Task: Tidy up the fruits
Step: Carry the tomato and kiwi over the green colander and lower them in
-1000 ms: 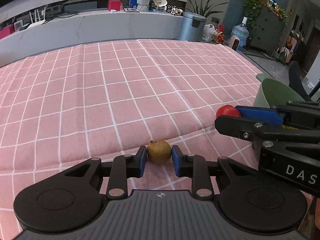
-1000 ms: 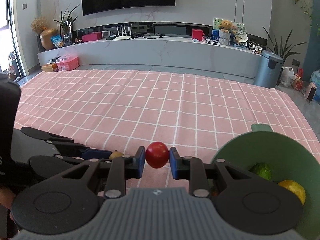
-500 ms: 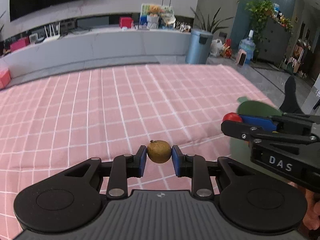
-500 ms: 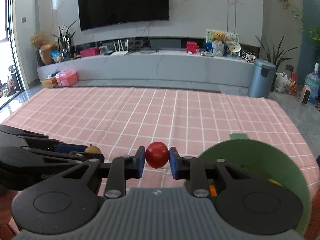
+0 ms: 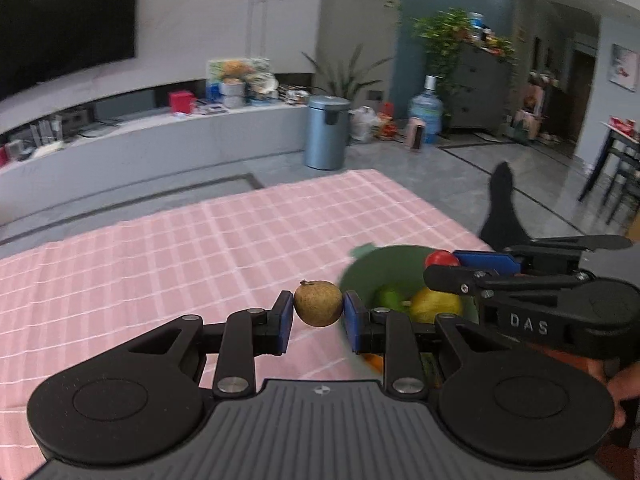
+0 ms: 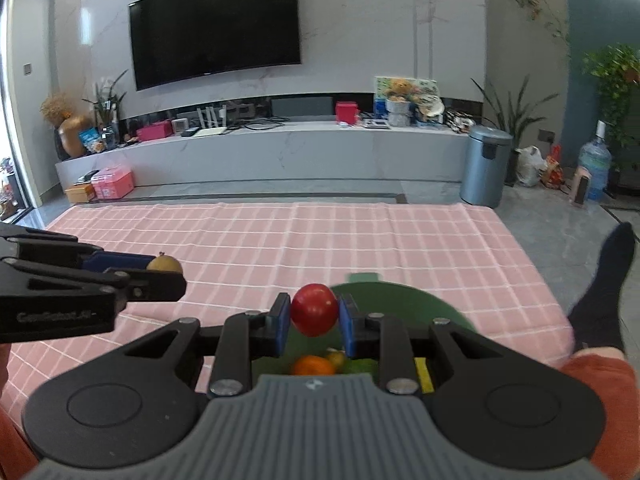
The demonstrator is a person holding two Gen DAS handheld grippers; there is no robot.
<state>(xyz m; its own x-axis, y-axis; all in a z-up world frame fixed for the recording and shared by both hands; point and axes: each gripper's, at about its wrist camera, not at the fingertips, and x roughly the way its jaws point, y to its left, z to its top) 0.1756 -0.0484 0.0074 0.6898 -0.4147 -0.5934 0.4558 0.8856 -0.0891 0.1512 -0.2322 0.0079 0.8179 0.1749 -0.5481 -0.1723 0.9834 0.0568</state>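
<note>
My left gripper (image 5: 318, 310) is shut on a small brown round fruit (image 5: 319, 303), held above the pink checked cloth just left of the green bowl (image 5: 360, 276). My right gripper (image 6: 314, 314) is shut on a red tomato (image 6: 314, 309) and holds it over the green bowl (image 6: 404, 302). The bowl holds a green fruit (image 5: 390, 298), a yellow fruit (image 5: 434, 305) and an orange fruit (image 6: 313, 365). In the right wrist view the left gripper (image 6: 166, 270) with the brown fruit (image 6: 164, 264) is at the left. In the left wrist view the right gripper (image 5: 442, 262) with the tomato (image 5: 440, 258) is over the bowl's far right side.
The pink checked cloth (image 6: 320, 236) covers the surface. Beyond its far edge are grey floor, a blue-grey bin (image 6: 485, 166) and a long TV bench (image 6: 260, 152). A person's black-socked foot (image 6: 604, 280) lies at the cloth's right edge.
Both grippers have risen and moved toward the bowl with their fruits. The right gripper now holds the tomato over the bowl; the left gripper is beside the bowl's left rim.
</note>
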